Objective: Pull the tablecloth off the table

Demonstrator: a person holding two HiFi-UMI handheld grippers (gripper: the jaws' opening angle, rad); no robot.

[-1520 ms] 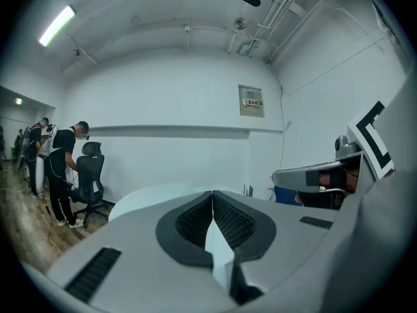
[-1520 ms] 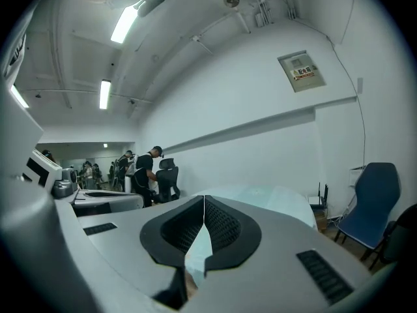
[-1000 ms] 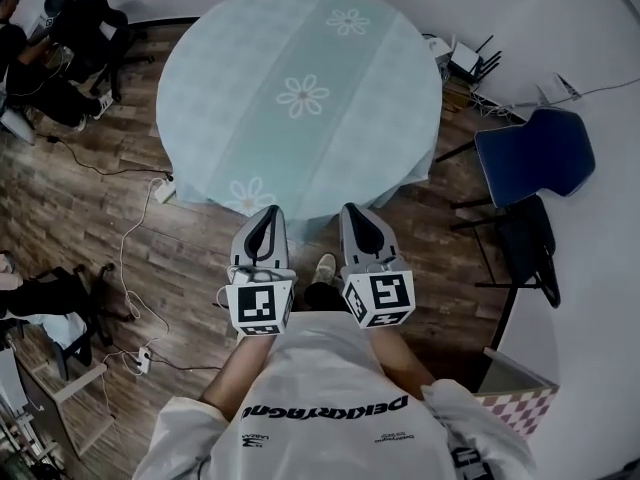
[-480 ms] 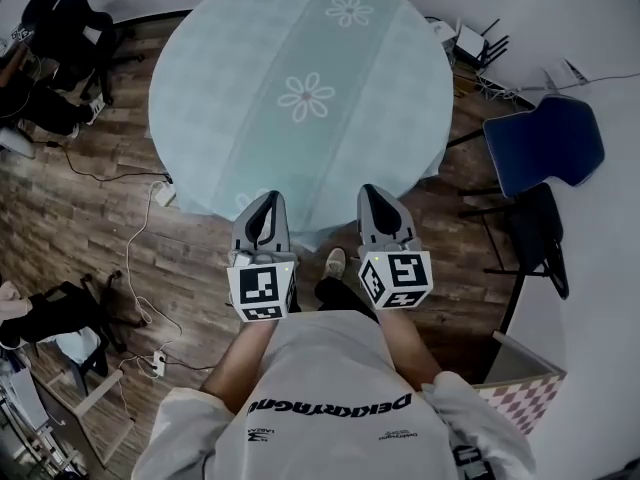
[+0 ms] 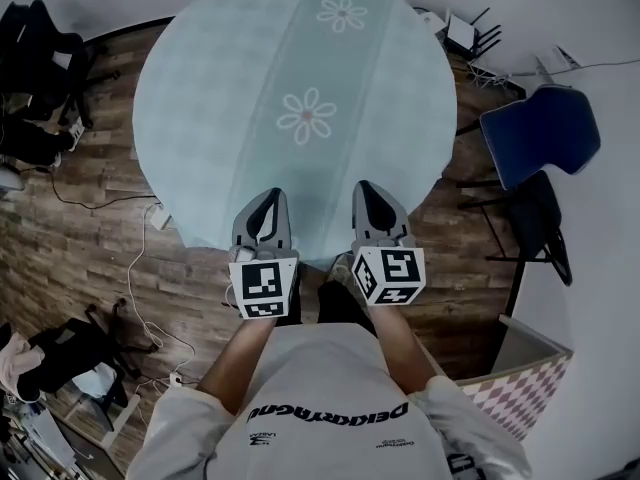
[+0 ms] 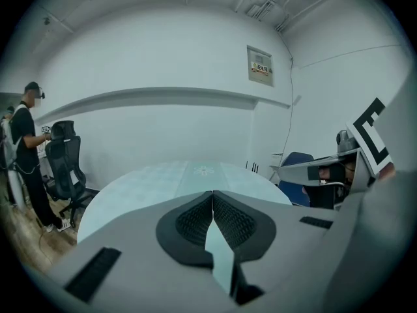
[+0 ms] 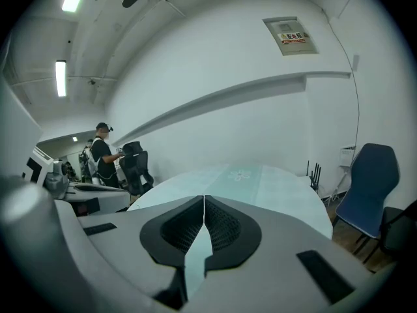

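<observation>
A pale teal tablecloth point(image 5: 300, 78) with white daisy prints covers a round table and hangs over its rim. My left gripper point(image 5: 265, 204) and right gripper point(image 5: 367, 192) are side by side over the cloth's near edge, both shut with nothing between their jaws. In the left gripper view the shut gripper point(image 6: 212, 193) points across the tablecloth point(image 6: 163, 178), with the right gripper point(image 6: 339, 168) beside it. From the right gripper view, the shut gripper point(image 7: 204, 199) faces the tablecloth point(image 7: 260, 181), and the left gripper point(image 7: 85, 197) shows at the left.
A blue chair point(image 5: 538, 133) and a black chair point(image 5: 535, 228) stand right of the table. Cables and a power strip point(image 5: 160, 218) lie on the wooden floor at the left. A person point(image 6: 26, 149) stands by an office chair point(image 6: 62, 155) beyond the table.
Both grippers have come forward from the floor side onto the cloth's near edge and drawn a little apart. The table sits closer in view. The jaws stayed shut.
</observation>
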